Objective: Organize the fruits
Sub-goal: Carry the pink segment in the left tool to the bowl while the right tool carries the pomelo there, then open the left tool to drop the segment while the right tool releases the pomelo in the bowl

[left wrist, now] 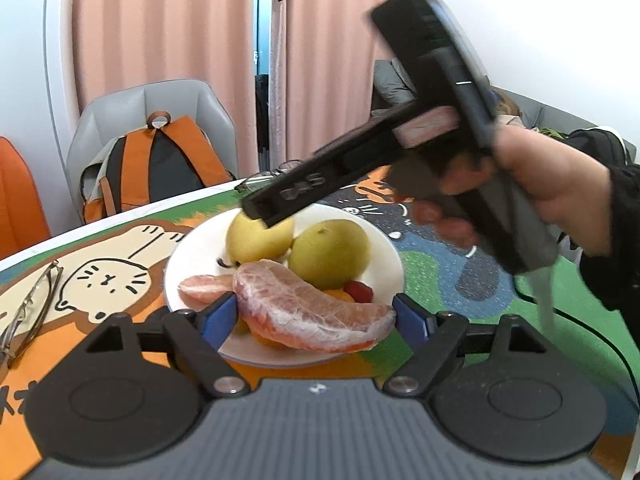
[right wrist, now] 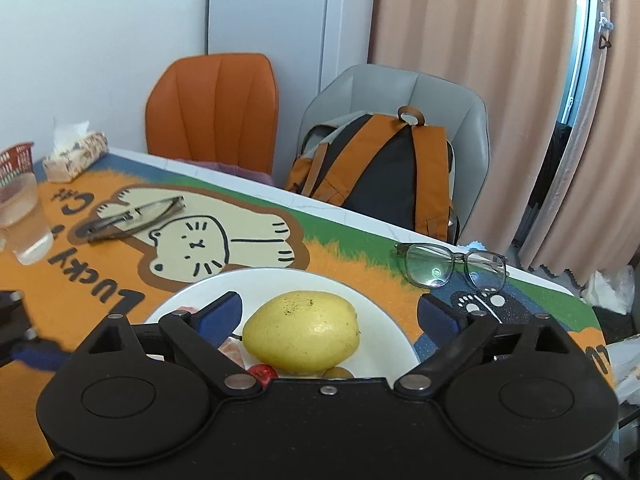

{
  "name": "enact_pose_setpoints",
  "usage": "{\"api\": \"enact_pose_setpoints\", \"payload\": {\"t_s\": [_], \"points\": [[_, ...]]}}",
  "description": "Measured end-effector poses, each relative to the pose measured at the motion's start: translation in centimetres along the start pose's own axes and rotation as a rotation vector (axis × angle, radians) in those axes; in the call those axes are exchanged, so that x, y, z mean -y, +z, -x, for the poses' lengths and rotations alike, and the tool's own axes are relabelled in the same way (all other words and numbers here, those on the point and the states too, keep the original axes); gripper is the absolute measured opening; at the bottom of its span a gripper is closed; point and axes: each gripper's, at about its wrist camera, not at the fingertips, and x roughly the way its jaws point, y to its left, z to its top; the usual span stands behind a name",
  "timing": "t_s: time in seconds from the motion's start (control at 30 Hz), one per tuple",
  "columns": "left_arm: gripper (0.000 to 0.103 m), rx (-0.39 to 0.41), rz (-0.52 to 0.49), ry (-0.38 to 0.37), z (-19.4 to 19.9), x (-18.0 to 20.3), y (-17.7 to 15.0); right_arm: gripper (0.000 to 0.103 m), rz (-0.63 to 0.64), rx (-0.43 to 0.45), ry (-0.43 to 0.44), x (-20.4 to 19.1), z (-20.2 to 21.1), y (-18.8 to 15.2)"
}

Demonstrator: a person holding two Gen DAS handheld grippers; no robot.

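A white plate holds two yellow pears, two peeled pink pomelo segments, a small red fruit and orange pieces. My left gripper is open, its blue pads on either side of the big pomelo segment, just above the plate's near edge. My right gripper is open above the plate, its pads on either side of a yellow pear. The right gripper also shows in the left wrist view, held by a hand over the far pear.
Thin-framed glasses lie left of the plate; grey-framed glasses lie to its far right. A plastic cup, a tissue pack and a red basket stand at the far left. Two chairs and a backpack stand behind the table.
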Motion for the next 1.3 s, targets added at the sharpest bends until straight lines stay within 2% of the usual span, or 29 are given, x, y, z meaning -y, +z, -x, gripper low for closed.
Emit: {"api": "enact_pose_setpoints", "payload": {"t_s": [0.23, 0.37, 0.67, 0.97, 1.3], "points": [[0.082, 0.001, 0.027, 0.030, -1.0, -0.9, 0.8, 0.102, -0.039, 0.068, 0.060, 1.6, 3.9, -1.0], [0.082, -0.010, 0.031, 0.041, -1.9, -1.3, 1.1, 0.103, -0.020, 0.121, 0.085, 1.4, 6.7, -1.9], [0.083, -0.024, 0.065, 0.069, -3.6, -1.6, 1.4, 0.103, 0.037, 0.230, 0.047, -0.7, 13.4, -5.8], [0.083, -0.033, 0.079, 0.105, -5.0, -1.9, 1.4, 0.103, -0.019, 0.247, 0.073, -1.6, 18.1, -9.6], [0.084, -0.041, 0.080, 0.140, -6.1, -2.2, 1.6, 0.103, -0.175, 0.223, 0.111, -0.2, 21.6, -13.0]]}}
